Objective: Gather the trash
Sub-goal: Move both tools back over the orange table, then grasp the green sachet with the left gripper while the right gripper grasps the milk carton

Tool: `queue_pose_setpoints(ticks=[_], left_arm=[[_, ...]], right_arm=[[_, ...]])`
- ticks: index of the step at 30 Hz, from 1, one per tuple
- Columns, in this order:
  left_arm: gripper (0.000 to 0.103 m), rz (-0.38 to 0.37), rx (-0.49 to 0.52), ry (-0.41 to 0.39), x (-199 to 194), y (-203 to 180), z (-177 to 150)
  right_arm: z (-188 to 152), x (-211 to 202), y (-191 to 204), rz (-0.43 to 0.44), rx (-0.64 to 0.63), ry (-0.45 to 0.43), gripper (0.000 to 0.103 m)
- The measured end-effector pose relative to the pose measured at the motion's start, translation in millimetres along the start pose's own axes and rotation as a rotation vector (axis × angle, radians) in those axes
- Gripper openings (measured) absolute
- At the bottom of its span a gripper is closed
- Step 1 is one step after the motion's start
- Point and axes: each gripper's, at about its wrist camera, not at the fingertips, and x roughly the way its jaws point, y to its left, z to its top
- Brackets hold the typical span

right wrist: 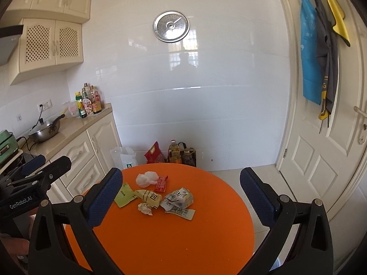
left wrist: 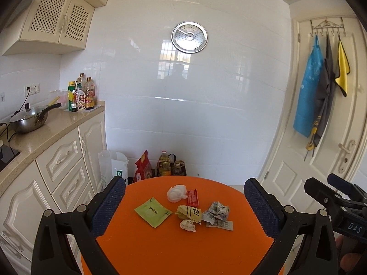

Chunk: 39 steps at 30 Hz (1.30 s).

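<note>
A round orange table (left wrist: 160, 247) (right wrist: 183, 236) holds a cluster of trash: a green packet (left wrist: 152, 211) (right wrist: 123, 194), a white tissue wad (left wrist: 176, 193) (right wrist: 146, 178), a red sachet (left wrist: 193, 197) (right wrist: 161, 183), a yellow wrapper (left wrist: 190, 213) (right wrist: 149, 197), a small crumpled paper ball (left wrist: 188, 225) (right wrist: 145, 208) and a crumpled printed wrapper (left wrist: 218, 213) (right wrist: 180, 202). My left gripper (left wrist: 183, 201) is open and empty, above the table's near side. My right gripper (right wrist: 181, 190) is open and empty, likewise short of the trash. The right gripper shows at the left wrist view's right edge (left wrist: 339, 201).
A kitchen counter (left wrist: 45, 133) with a wok (left wrist: 29, 119) and bottles (left wrist: 82, 96) runs along the left. Bags and oil bottles (left wrist: 160, 167) stand on the floor against the white tiled wall. A white door (left wrist: 321, 137) with hanging aprons is at the right.
</note>
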Motion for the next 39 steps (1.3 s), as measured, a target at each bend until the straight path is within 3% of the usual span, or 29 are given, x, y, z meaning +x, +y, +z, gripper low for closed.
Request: queue_pose_setpoints(ticks=[11, 19, 27, 33, 39], left_arm=[[0.102, 0.016, -0.025, 0.013, -5.7, 26.8, -3.6], [0.102, 0.035, -0.037, 0.091, 31.6, 45.9, -13.7], [0.102, 0.057, -0.054, 0.195, 111.6, 67.6, -6.9], [0.102, 0.070, -0.037, 0.281, 194.3, 67.0, 1.3], [0.102, 0.091, -0.010, 0.372, 289.3, 62.2, 4.8]], right_arm=[[-2.9, 10.0, 8.7, 0.009, -0.007, 0.010, 0.103], [-18.8, 47.1, 3.0, 0.023, -0.009, 0.083, 0.103], [-49.6, 118.4, 0.9, 0.004, -0.022, 0.247, 0.103], [-74.2, 177.7, 6.5, 0.011, -0.022, 0.374, 0.103], [-87.4, 227.1, 4.8, 0.007, 0.006, 0.447, 0.101]])
